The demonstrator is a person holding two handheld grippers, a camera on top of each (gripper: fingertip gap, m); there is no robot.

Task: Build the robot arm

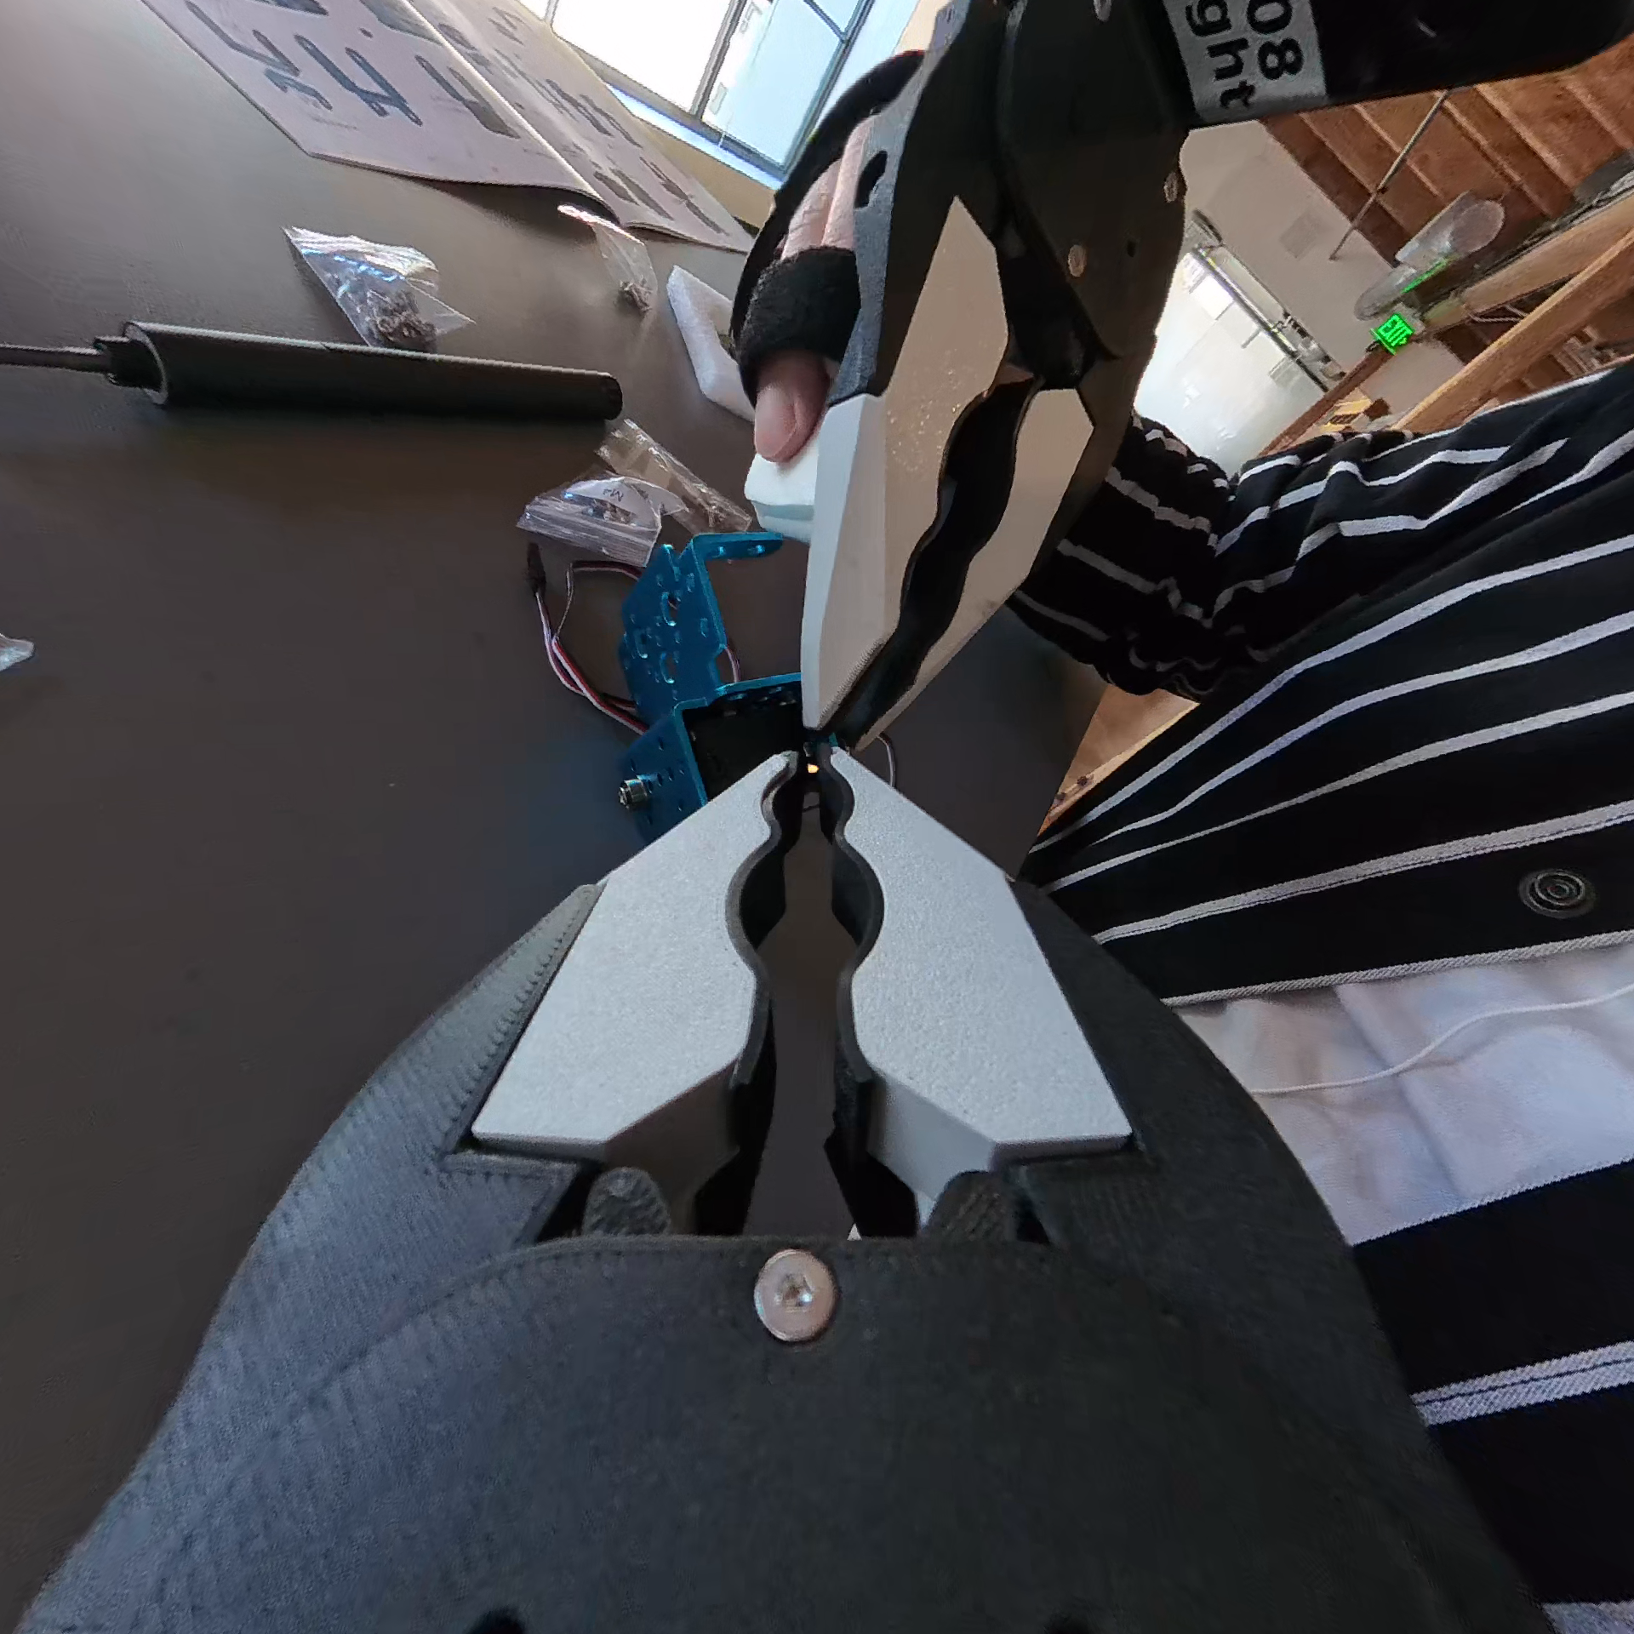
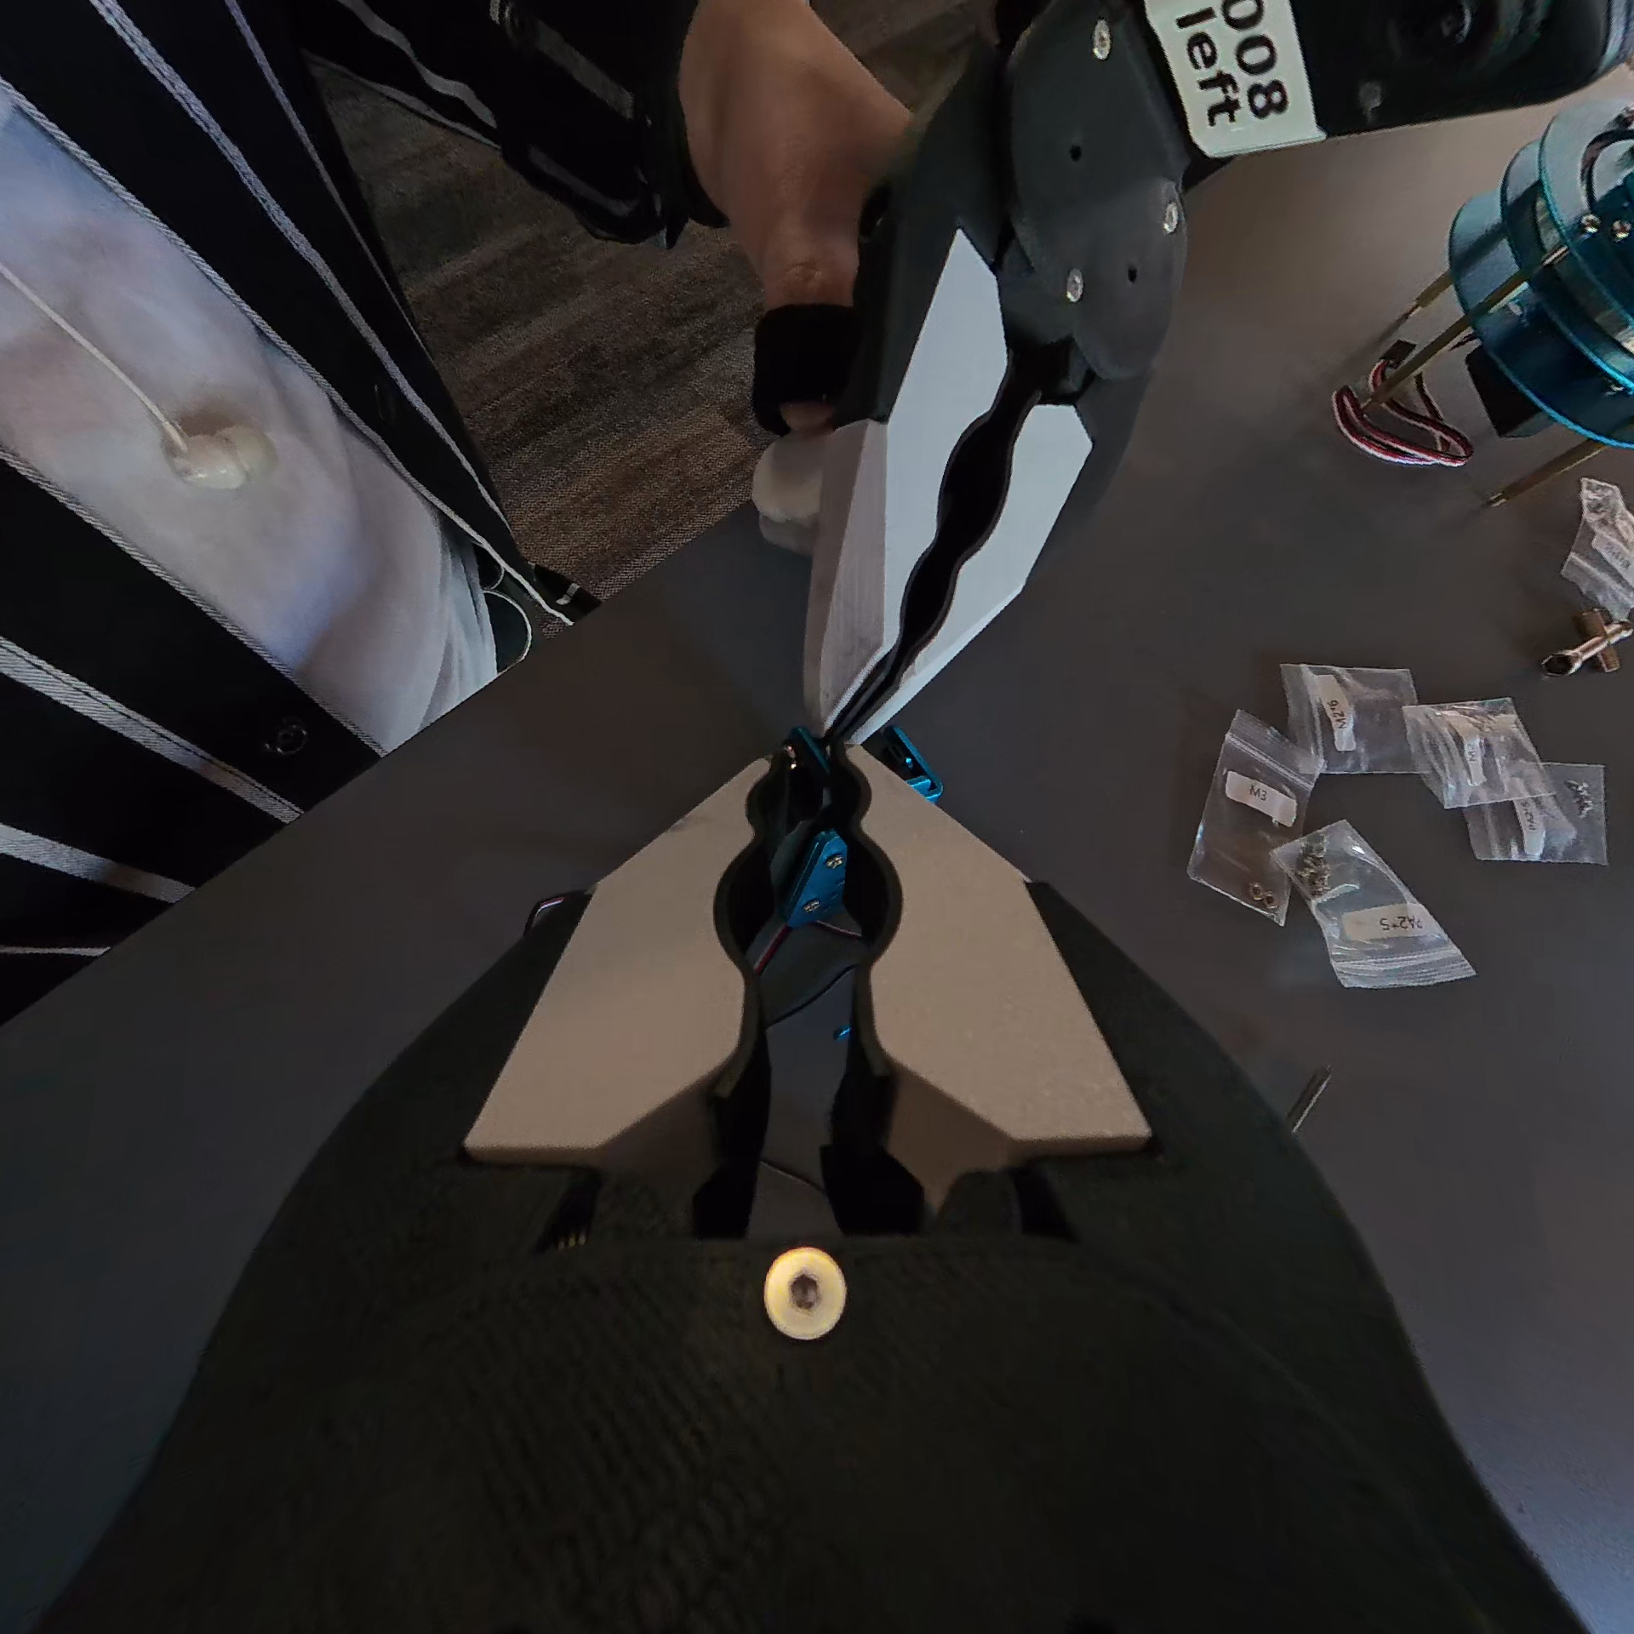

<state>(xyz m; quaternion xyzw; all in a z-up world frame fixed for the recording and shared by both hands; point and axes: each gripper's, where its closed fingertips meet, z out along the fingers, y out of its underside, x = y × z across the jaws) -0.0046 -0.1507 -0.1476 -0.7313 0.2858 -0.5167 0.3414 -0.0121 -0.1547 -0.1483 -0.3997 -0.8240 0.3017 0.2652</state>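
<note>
A blue metal bracket assembly (image 1: 672,654) with a black servo and red-white-black wires rests on the dark table (image 1: 265,796). My left gripper (image 1: 811,762) is shut, its tips pinching a small part at the assembly's near edge. My right gripper (image 1: 827,721) comes down from above, shut, tip to tip with the left one. In the right wrist view my right gripper (image 2: 818,765) is shut on the blue bracket (image 2: 818,871), which shows between its fingers. The left gripper (image 2: 840,721) meets it from above, tips closed on the same assembly.
A black cylinder (image 1: 371,376), bags of small screws (image 1: 380,283), white foam (image 1: 698,327) and printed cardboard sheets (image 1: 398,88) lie beyond. To the right are more screw bags (image 2: 1326,840), a blue round assembly (image 2: 1556,265) and a small cross wrench (image 2: 1587,641). A person in a striped shirt (image 1: 1326,663) stands at the table edge. My left and right fingertips are right by each other. Both grippers' tips are roughly 15 centimeters from the black cylinder (image 1: 371,376).
</note>
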